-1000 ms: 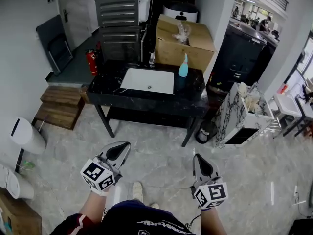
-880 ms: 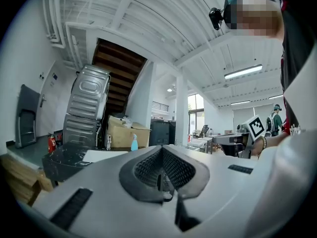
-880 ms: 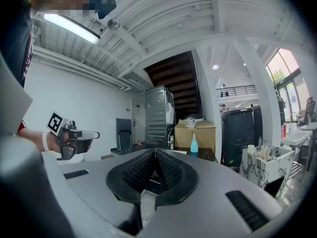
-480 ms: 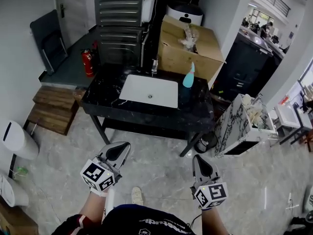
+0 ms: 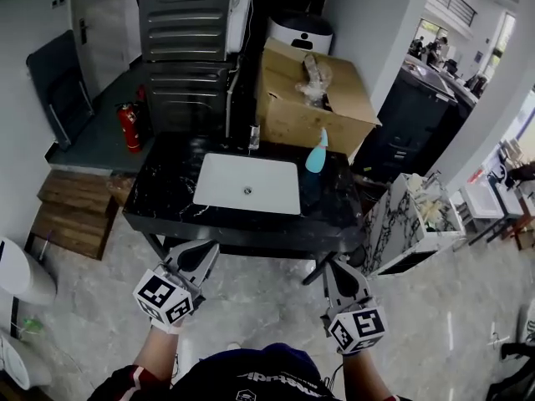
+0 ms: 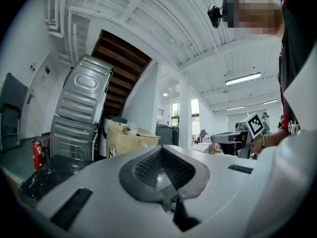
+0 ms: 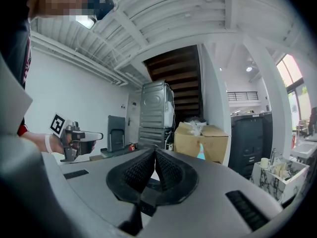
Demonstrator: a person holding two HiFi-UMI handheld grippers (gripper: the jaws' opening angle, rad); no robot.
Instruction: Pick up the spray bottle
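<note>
The spray bottle (image 5: 314, 153) is teal with a pale nozzle and stands upright on the black marble counter (image 5: 163, 200), just right of the white sink (image 5: 247, 184). A sliver of the spray bottle (image 7: 200, 154) shows beyond the jaws in the right gripper view. My left gripper (image 5: 203, 253) (image 6: 166, 170) is held level at the counter's near edge, shut and empty. My right gripper (image 5: 328, 267) (image 7: 155, 170) is likewise shut with nothing in it, near the counter's front right corner. The bottle is well ahead of both.
A cardboard box (image 5: 309, 98) stands behind the counter, next to a tall grey appliance stack (image 5: 180, 48). A red fire extinguisher (image 5: 128, 128) and wooden steps (image 5: 71, 211) are at the left. A marble-patterned bin (image 5: 401, 224) stands right of the counter.
Both grippers have moved forward together, and the counter with the bottle now lies closer beneath them. Their jaws have stayed shut.
</note>
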